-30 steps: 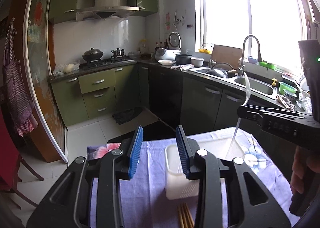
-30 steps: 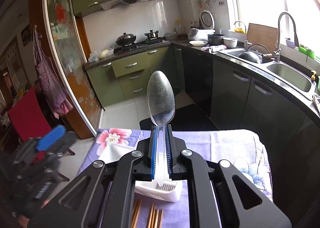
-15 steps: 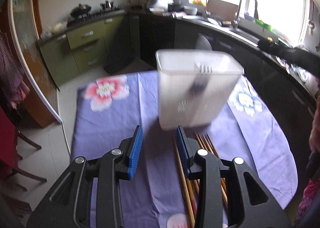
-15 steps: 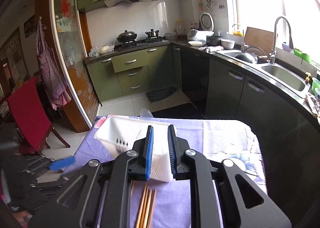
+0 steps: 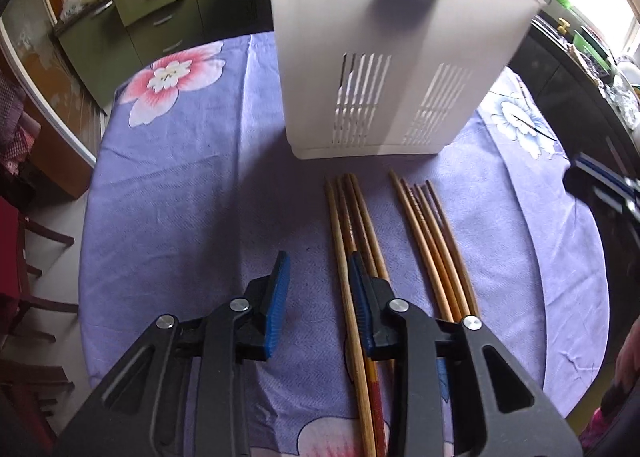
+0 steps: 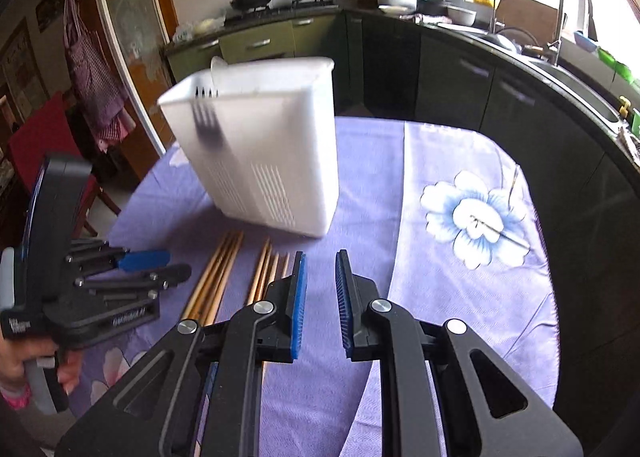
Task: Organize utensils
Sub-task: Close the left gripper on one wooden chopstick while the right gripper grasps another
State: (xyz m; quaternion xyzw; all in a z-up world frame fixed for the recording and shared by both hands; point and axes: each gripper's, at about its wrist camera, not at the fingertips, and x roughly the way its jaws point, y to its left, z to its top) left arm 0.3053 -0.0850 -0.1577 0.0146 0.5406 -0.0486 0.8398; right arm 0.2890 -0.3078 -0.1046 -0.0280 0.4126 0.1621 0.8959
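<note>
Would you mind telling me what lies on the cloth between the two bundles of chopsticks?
Nothing: the left wrist view shows bare purple cloth between the left bundle and the right bundle.

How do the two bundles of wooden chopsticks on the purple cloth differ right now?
The left bundle of wooden chopsticks lies partly under the left claw, whose jaws are closing; the right bundle of wooden chopsticks lies clear and fans slightly. Both point toward the white slotted plastic holder.
</note>
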